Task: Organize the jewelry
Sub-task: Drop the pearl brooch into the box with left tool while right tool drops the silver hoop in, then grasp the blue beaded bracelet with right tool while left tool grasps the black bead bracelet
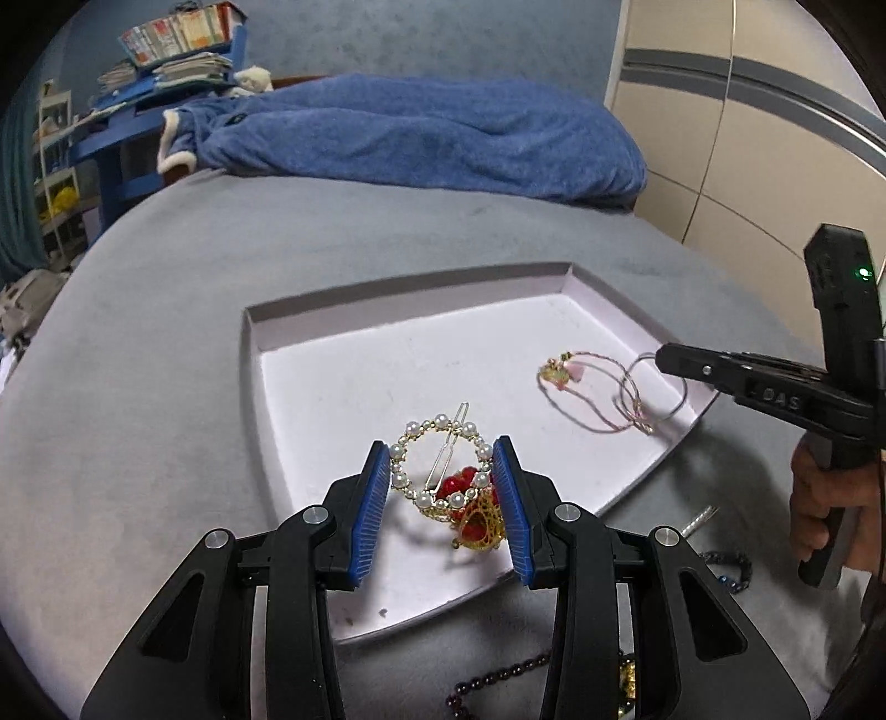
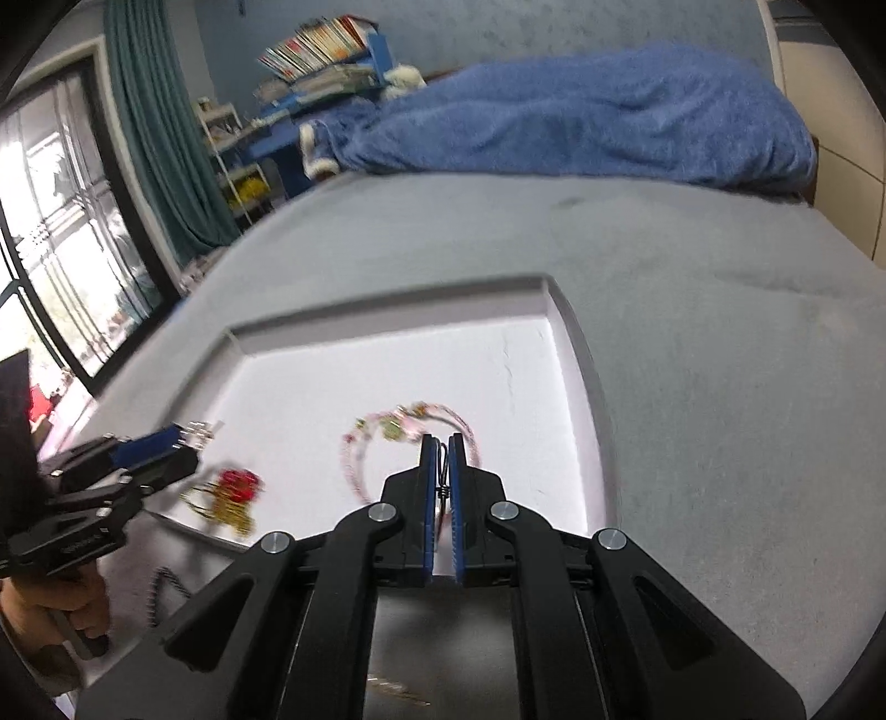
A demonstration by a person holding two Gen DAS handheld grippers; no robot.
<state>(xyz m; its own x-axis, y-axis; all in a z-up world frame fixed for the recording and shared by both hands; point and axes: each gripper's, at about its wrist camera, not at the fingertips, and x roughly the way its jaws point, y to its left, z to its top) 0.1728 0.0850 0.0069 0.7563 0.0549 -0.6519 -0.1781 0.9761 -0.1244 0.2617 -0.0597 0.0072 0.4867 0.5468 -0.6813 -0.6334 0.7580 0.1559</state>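
Observation:
A shallow white tray (image 1: 310, 387) lies on the grey bed. My left gripper (image 1: 441, 451) is open, its blue pads either side of a pearl ring hair clip (image 1: 437, 437) that lies on a red and gold ornament (image 1: 479, 518) near the tray's front edge. My right gripper (image 2: 441, 440) is shut on a thin wire bangle (image 2: 441, 471) over the tray's right part, beside a pink bead bracelet with a gold charm (image 2: 398, 429). In the left wrist view the bangle (image 1: 653, 396), the bracelet (image 1: 559, 376) and the right gripper (image 1: 673, 360) show at the tray's right edge.
Dark bead strings (image 1: 498, 681) and a silver piece (image 1: 700, 520) lie on the bed in front of the tray. A blue blanket (image 1: 421, 138) is heaped at the far end. A blue shelf with books (image 1: 177, 50) stands behind. A window (image 2: 66, 249) is at left.

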